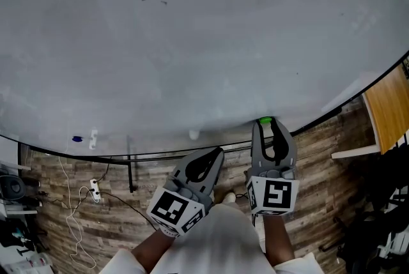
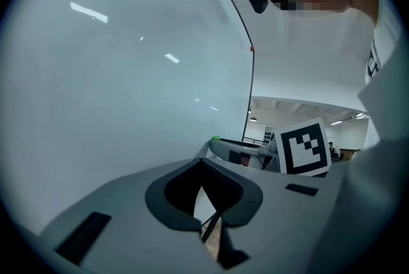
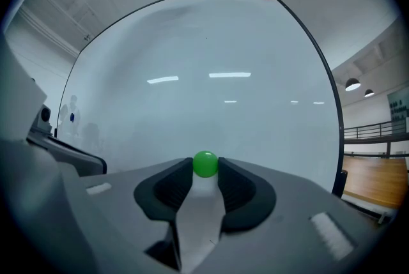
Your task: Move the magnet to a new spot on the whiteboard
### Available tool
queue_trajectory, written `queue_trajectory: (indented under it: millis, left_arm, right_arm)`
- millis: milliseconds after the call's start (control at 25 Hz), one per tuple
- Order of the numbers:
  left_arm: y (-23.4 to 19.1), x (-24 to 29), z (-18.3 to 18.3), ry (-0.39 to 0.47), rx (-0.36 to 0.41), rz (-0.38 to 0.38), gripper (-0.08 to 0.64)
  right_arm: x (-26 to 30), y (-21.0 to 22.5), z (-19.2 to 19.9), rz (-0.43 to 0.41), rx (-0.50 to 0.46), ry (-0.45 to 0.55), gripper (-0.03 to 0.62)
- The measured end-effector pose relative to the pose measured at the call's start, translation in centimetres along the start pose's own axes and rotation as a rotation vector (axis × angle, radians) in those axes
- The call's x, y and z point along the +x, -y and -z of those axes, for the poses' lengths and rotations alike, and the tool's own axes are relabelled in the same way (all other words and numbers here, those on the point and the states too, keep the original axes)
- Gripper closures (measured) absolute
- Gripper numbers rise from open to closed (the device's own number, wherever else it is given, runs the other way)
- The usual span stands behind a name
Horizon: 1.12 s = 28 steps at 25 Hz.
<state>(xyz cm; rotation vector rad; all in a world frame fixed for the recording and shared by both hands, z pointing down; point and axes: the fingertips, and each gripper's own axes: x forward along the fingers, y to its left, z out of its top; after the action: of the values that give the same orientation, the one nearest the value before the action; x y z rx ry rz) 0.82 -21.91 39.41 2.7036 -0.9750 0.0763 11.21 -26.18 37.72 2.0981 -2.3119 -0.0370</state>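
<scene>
A small green magnet (image 1: 264,120) sits low on the big whiteboard (image 1: 192,43), close to its bottom edge. My right gripper (image 1: 265,125) points at it, and the magnet (image 3: 205,163) lies between its two fingertips, which flank it closely. The right gripper (image 3: 205,168) stands open, the magnet resting against the whiteboard (image 3: 211,62). My left gripper (image 1: 216,152) hangs just below the board to the left, shut with nothing in it. In the left gripper view its tips (image 2: 208,220) meet, and the whiteboard (image 2: 115,75) fills the left side.
A small blue magnet (image 1: 77,138) and a white clip (image 1: 93,137) sit at the board's lower left. The board's dark stand (image 1: 131,170) and loose cables (image 1: 77,209) are on the wooden floor below. A wooden table (image 1: 390,106) stands at the right.
</scene>
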Motion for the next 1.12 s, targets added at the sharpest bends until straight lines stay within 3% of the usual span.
queue_trajectory:
  millis: [360,1120]
  left_arm:
    - [-0.6,-1.6,-0.4,0.016,-0.002,-0.022,0.554]
    - [3.1,-4.0,-0.3,0.053,0.018,-0.038,0.554]
  right_arm:
    - [-0.3,-0.8,-0.4,-0.021,0.049,0.0,0.465]
    - [-6.6,-0.6,-1.4,-0.066,0.006,0.022,0.463]
